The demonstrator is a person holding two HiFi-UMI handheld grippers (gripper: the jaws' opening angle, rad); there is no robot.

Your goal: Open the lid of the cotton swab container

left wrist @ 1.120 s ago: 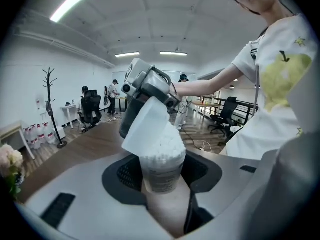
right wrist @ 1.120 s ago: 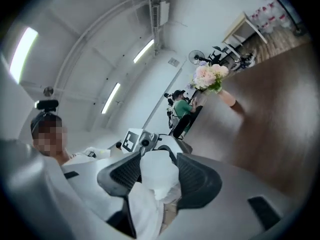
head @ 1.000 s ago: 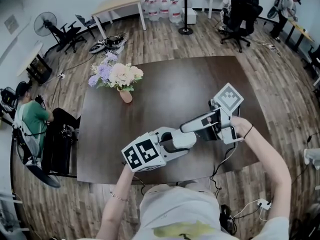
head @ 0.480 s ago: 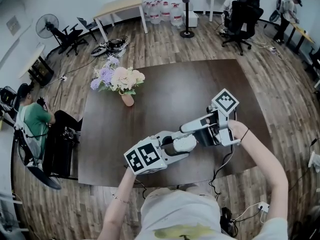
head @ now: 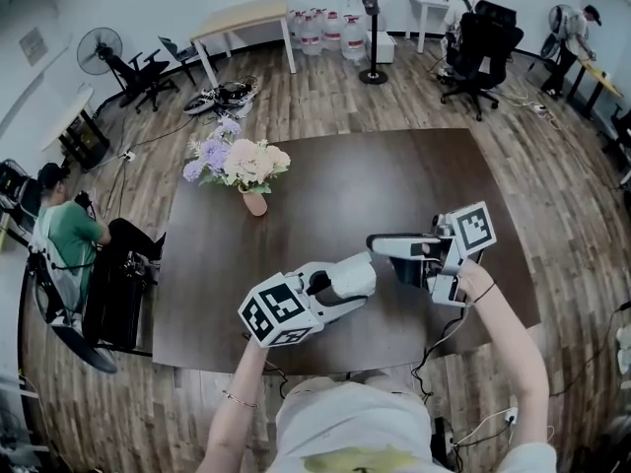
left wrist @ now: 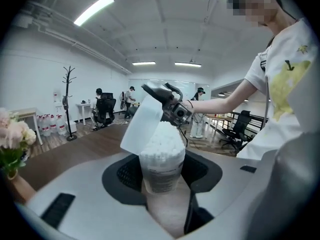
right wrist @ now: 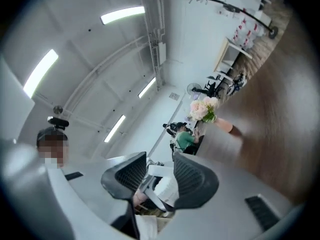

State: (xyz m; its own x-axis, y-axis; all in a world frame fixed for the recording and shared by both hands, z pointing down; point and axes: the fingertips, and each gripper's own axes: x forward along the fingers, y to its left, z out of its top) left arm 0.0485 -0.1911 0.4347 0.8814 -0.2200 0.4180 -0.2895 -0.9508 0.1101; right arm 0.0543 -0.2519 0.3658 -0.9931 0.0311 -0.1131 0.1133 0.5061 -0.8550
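Note:
The cotton swab container (left wrist: 161, 156) is a clear cup packed with white swabs. My left gripper (left wrist: 161, 173) is shut on its body and holds it upright above the dark table (head: 325, 180). Its white lid (left wrist: 141, 125) stands flipped up at the back left of the rim. My right gripper (left wrist: 167, 100) reaches in from behind and pinches the lid's top edge. In the right gripper view the lid (right wrist: 159, 170) spans the gap between the pads of the right gripper (right wrist: 159, 178), whose jaws have just been closing. In the head view the left gripper (head: 347, 278) and right gripper (head: 381, 245) meet near the table's front.
A vase of pink and purple flowers (head: 240, 166) stands at the table's left. A person in green (head: 64, 233) sits left of the table. Office chairs (head: 478, 42), a fan (head: 102, 45) and other people are at the back. A cable (head: 439, 338) hangs off the front edge.
The right gripper has swung to the right and away from the container, its marker cube now further right. The lid has come up with it. The left gripper has stayed put.

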